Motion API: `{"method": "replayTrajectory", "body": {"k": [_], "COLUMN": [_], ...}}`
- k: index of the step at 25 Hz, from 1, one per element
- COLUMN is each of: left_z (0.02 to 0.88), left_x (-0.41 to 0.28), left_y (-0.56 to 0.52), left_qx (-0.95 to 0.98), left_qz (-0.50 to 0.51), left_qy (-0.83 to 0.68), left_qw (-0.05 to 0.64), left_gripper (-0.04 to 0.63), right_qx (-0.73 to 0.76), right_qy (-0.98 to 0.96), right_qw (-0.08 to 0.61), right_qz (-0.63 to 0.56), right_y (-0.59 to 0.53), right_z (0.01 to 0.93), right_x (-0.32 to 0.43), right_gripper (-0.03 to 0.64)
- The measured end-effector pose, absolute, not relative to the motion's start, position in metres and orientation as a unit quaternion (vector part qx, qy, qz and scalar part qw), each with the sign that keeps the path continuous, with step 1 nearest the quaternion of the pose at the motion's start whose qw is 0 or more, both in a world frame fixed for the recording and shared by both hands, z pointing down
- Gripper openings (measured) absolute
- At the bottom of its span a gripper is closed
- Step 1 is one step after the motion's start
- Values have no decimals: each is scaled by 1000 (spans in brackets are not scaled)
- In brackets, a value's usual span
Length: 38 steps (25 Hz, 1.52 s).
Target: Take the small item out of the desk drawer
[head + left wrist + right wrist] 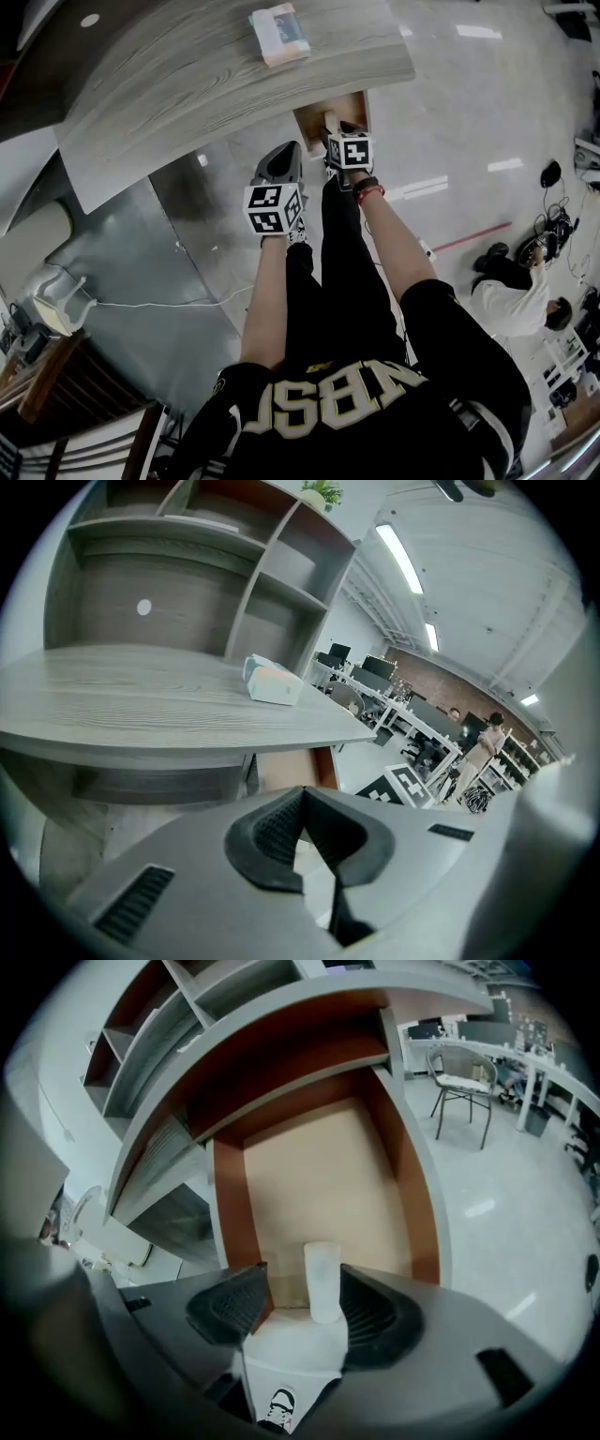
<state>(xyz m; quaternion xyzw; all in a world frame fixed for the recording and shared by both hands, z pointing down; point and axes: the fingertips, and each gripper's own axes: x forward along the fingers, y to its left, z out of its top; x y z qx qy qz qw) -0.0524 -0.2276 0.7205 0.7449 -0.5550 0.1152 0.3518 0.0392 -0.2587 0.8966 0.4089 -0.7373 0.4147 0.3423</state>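
Both my right fingers (372, 1316) stand released, a small white tube (323, 1279) upright between them in the open drawer (309, 1176); my left fingers (267, 841) are clenched on nothing.

drawer (319, 1166): open above; desktop (234, 75): overhangs its far end; side walls (228, 1204): hem in white cylinder (323, 1279)

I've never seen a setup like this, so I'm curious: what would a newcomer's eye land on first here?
Most striking is the right gripper, open with a small white cylinder standing upright between its jaws, in the open drawer with its reddish-brown sides. The left gripper hangs shut, just short of the grey wood-grain desk top, where a pastel box lies near the far edge.
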Motion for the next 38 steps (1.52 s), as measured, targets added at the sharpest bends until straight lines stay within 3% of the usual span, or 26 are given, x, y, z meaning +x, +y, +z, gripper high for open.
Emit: {"method": "replayTrajectory", "body": {"k": [14,19,34,38], "left_z": [741,742,732,726], "left_x": [-65,-68,-70,-74], "left_y": [-220,-218,-212,-208], "left_qx": [732,729,732,731], "left_qz": [128,127,117,107], "left_qy": [-563,-566,-563,-563], "left_qw": [362,363,365,370], "left_gripper": [12,12,12,12], "right_qx": [431,427,431,431], "right_qy": [-707,-709,-709,-726], "right_qw": [350,357,374,344], "right_qz": [438,432,414,411], "right_y": [-273,-272,-267,-269], "right_z": [927,928,909,887], "right_x": [35,34,42,37], "right_gripper": [239,140,137,136]}}
